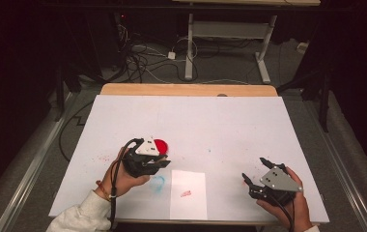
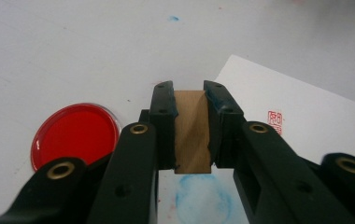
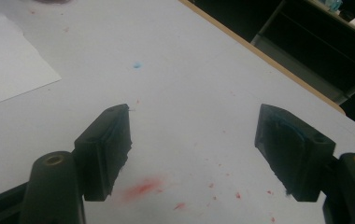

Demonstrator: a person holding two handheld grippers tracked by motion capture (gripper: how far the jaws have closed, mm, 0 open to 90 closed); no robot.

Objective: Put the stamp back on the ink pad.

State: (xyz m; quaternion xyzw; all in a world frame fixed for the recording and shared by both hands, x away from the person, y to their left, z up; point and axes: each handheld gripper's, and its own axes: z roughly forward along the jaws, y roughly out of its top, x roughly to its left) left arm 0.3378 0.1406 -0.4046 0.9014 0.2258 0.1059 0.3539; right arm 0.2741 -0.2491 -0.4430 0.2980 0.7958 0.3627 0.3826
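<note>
My left gripper [image 2: 188,95] has its jaws clamped on a small rectangular block of pale brown wood [image 2: 192,133], held above the white-covered worktop [image 1: 230,123]. Just beside it, on the worktop, sits a round shallow dish of red ink paste [image 2: 74,132]. Below the block lies a smudged pale blue ring stain [image 2: 203,198], and next to that a white sheet of paper [image 1: 188,195] bearing a small red stamp mark [image 2: 275,122]. Well apart, near the worktop's right edge, my right gripper [image 3: 192,135] hangs with its jaws spread wide and nothing between them, over scattered red smears [image 3: 143,188].
</note>
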